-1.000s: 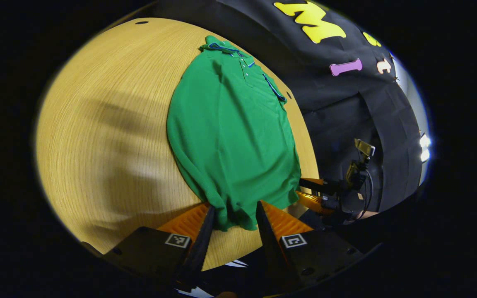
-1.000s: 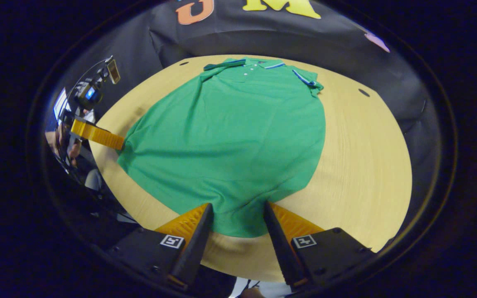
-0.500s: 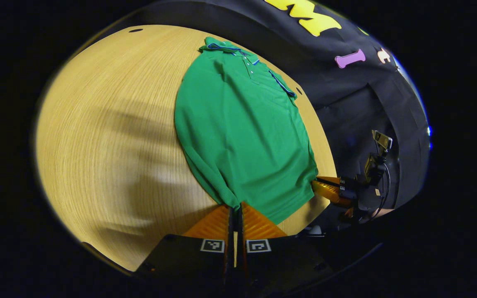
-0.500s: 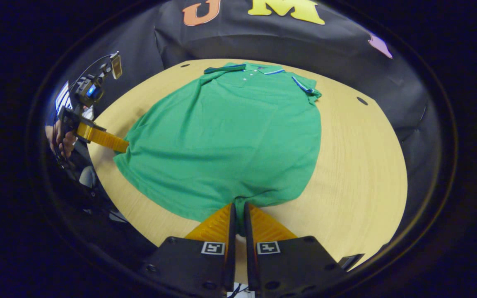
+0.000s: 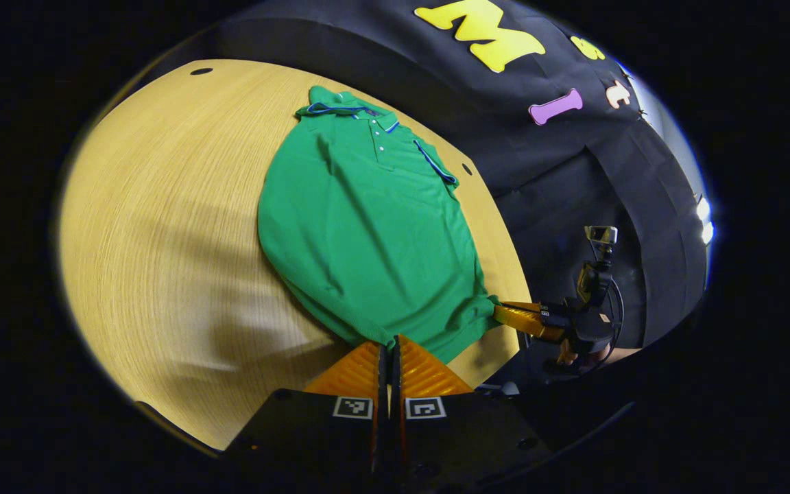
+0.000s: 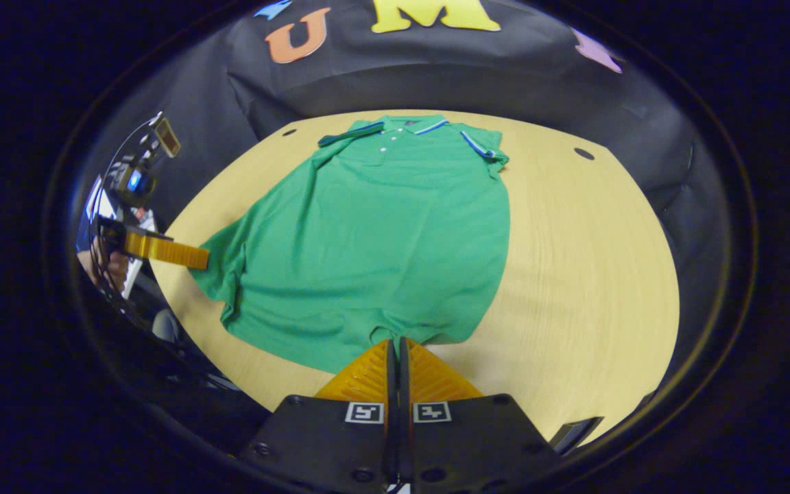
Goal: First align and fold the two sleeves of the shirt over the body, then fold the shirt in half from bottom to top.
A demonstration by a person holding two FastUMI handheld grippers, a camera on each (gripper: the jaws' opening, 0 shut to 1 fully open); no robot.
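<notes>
A green polo shirt (image 5: pixel 367 226) lies face up on a round wooden table (image 5: pixel 162 206), its blue-trimmed collar (image 5: pixel 354 113) at the far end and its sleeves tucked in along the body. My left gripper (image 5: pixel 389 345) is shut on the near hem at one corner. In the left gripper view the right gripper (image 5: pixel 498 310) pinches the other hem corner at the table's right edge. In the right gripper view the shirt (image 6: pixel 381 240) spreads ahead, and the right gripper (image 6: pixel 395 341) is shut on its hem. The left gripper (image 6: pixel 204 259) grips the hem at the left, where the cloth bunches.
The table (image 6: pixel 587 261) has bare wood to the right of the shirt, and a small dark hole (image 6: pixel 584 154) near its far rim. Black cloth walls stand behind it. A hand (image 6: pixel 110 267) holds the left gripper off the table's left edge.
Both grippers stood open around the hem a second ago and have since shut on it. The hem corners are now drawn up a little, and the cloth by the left gripper has wrinkled.
</notes>
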